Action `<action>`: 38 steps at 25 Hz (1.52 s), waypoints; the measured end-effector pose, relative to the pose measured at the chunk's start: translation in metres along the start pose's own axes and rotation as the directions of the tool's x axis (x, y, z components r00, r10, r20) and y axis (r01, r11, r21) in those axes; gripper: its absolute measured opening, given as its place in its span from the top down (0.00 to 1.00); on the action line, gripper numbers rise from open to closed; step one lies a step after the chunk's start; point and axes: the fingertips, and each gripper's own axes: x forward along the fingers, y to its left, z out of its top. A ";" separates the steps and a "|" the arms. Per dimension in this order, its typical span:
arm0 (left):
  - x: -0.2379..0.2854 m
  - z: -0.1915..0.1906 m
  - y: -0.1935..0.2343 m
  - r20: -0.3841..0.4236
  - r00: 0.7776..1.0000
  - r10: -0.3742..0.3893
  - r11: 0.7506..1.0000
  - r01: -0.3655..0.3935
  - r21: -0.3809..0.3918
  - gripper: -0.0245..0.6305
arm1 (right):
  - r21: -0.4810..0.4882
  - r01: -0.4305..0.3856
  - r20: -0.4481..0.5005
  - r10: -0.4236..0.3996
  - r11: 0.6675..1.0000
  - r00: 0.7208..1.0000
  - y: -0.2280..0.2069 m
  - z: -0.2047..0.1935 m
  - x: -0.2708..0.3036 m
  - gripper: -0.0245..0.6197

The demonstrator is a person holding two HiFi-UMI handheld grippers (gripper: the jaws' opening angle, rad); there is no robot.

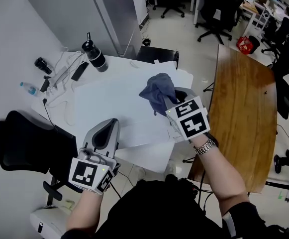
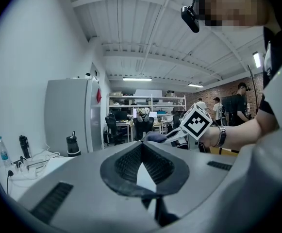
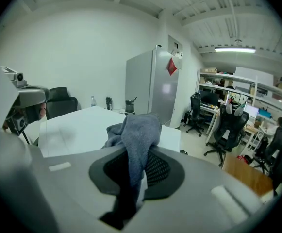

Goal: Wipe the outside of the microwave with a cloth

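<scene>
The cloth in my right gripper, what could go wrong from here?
1. The right gripper pinches only a fold of the cloth. Most of it bunches loose past the jaws, so it may slip out under wiping pressure.
2. The loose bunch could drag on the cables or tip the black bottle at the white table's far corner, if a sweep goes there.
3. No microwave shows in any view, so reach to it cannot be judged.
</scene>
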 end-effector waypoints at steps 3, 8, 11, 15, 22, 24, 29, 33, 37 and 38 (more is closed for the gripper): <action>0.007 0.001 -0.010 -0.010 1.000 -0.003 1.000 0.003 0.007 0.96 | 0.015 0.012 0.012 -0.012 1.000 1.000 -0.014 -0.004 -0.006 0.89; 0.016 0.000 -0.026 -0.028 1.000 -0.008 1.000 0.008 0.020 0.96 | 0.058 0.029 0.039 -0.031 0.998 0.999 -0.038 -0.012 -0.015 0.89; 0.023 0.000 -0.034 -0.039 0.999 -0.011 1.000 0.012 0.026 0.96 | 0.072 0.038 0.051 -0.042 0.997 0.998 -0.052 -0.015 -0.018 0.89; 0.032 0.000 -0.046 -0.051 0.999 -0.016 0.999 0.018 0.037 0.96 | 0.108 0.027 0.062 -0.034 0.994 0.997 -0.069 -0.026 -0.020 0.89; 0.041 0.000 -0.061 -0.072 0.997 -0.011 0.998 0.015 0.054 0.96 | 0.149 0.021 0.075 -0.032 0.989 0.997 -0.091 -0.043 -0.023 0.89; 0.042 -0.001 -0.064 -0.078 0.997 -0.010 0.998 0.014 0.058 0.96 | 0.164 0.019 0.065 -0.030 0.986 0.997 -0.096 -0.053 -0.021 0.89; 0.046 -0.005 -0.073 -0.092 0.996 -0.002 0.998 0.008 0.066 0.96 | 0.182 -0.010 0.051 0.000 0.983 0.999 -0.097 -0.081 -0.010 0.89; 0.049 -0.007 -0.080 -0.102 0.995 0.002 0.997 0.005 0.071 0.96 | 0.199 -0.040 0.055 0.029 0.979 0.998 -0.094 -0.100 0.002 0.89; 0.047 -0.009 -0.083 -0.114 0.993 0.013 0.997 -0.004 0.076 0.96 | 0.210 -0.050 0.032 0.044 0.976 0.998 -0.094 -0.120 0.015 0.89; 0.046 -0.010 -0.084 -0.116 0.993 0.017 0.997 -0.008 0.077 0.96 | 0.212 -0.051 0.025 0.047 0.976 0.999 -0.094 -0.126 0.019 0.89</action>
